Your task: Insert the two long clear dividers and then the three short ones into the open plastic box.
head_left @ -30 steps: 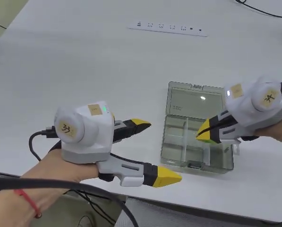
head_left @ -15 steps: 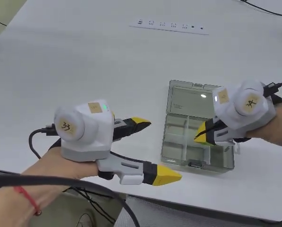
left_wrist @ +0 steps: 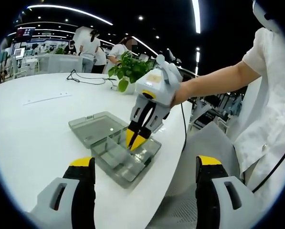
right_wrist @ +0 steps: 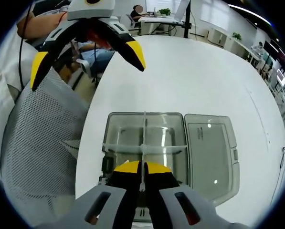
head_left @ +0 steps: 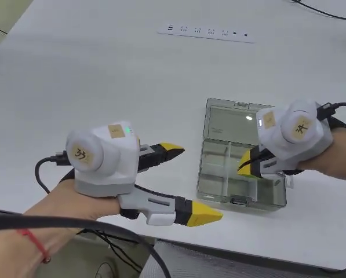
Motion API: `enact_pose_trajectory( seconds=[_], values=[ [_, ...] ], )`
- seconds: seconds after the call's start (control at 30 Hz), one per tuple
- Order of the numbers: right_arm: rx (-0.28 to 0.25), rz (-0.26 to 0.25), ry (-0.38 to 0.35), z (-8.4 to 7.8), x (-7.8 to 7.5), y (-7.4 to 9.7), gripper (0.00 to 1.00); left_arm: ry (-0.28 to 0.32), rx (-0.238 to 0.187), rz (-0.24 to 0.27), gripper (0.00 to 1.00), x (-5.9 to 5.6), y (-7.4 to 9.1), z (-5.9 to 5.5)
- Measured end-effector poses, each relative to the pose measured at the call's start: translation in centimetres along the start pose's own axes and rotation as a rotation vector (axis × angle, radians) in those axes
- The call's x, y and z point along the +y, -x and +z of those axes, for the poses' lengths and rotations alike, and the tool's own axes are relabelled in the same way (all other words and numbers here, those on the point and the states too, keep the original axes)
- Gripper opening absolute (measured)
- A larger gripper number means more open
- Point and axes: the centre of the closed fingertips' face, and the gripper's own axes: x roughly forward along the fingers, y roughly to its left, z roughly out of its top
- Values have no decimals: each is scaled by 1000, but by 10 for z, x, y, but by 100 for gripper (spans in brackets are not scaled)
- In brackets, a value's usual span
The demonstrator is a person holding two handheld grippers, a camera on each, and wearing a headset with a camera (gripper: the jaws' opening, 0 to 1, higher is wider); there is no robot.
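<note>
The right claw [right_wrist: 142,170] is pinched narrow on a thin clear divider [right_wrist: 143,131]. The divider stands on edge between the yellow tips and runs straight ahead across the tray of the open box [right_wrist: 121,131]. There it crosses a second divider [right_wrist: 166,148] that spans the tray the other way. I cannot tell whether the held one is pushed fully home. The lid [right_wrist: 211,152] lies flat and open beside the tray.

In the head view the right claw [head_left: 247,165] points down into the box [head_left: 216,179], its tips over the middle of the tray, and the lid [head_left: 230,124] rests on the far side. The left gripper view shows the same from the side: the right claw [left_wrist: 135,139] has its tips inside the box [left_wrist: 111,160].

The left claw [head_left: 190,183] is spread wide and holds nothing. It hangs over the near edge of the counter [head_left: 103,75], to the left of the box and apart from it. Its own view looks between its two yellow-tipped jaws [left_wrist: 143,164] toward the box. From the right gripper view the left claw [right_wrist: 85,57] shows as a broad open fork beyond the tray.

The counter is white. A white power strip [head_left: 210,33] lies near its far edge, well apart from the box. A green plant [left_wrist: 130,69] stands beyond the counter in the left gripper view.
</note>
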Motion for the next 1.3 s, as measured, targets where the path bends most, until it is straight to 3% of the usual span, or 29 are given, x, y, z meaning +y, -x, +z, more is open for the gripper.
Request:
enact_pose_trajectory(
  seconds=[0.37,0.53,0.73,1.03,1.3],
  values=[
    [-117,-32,-98,16,0,28,13,-12,17,7,88,0,3,-2],
    [-155,-65,-120,9,-4,32,19,-17,14,9,88,0,6,0],
    [-180,-96,-141,8,3,57,24,-24,11,13,88,0,8,3],
    [-190,-143,-169,-12,10,90,32,-30,9,14,88,-1,11,6],
    [-153,-187,-202,-48,10,112,37,-33,4,14,88,-2,12,9]
  ],
)
